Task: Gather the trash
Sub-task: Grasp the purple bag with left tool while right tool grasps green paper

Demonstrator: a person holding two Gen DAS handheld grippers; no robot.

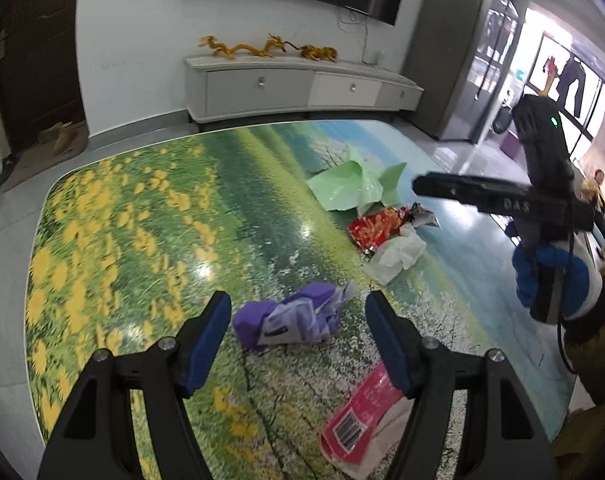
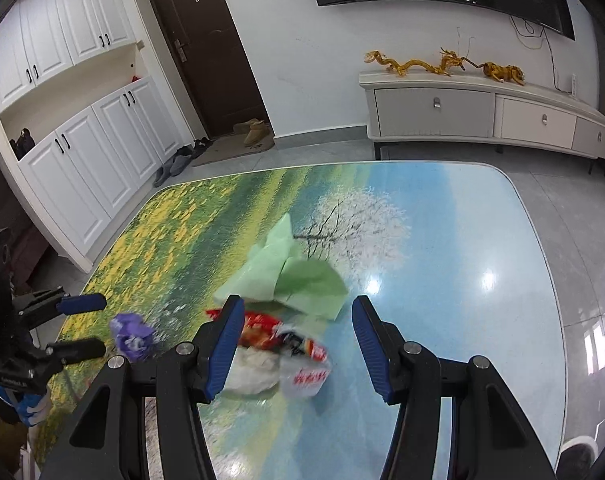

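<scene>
Trash lies on a table with a printed landscape top. My left gripper is open, its jaws on either side of a crumpled purple wrapper, just short of it. A red and white packet lies under its right finger. My right gripper is open above a red snack bag, white crumpled paper and a red and white wrapper. A light green bag lies beyond them. The purple wrapper also shows in the right wrist view.
A white TV cabinet with golden dragon figures stands against the far wall under a TV. White cupboards and a dark door are to the left. The table's edge curves on the right.
</scene>
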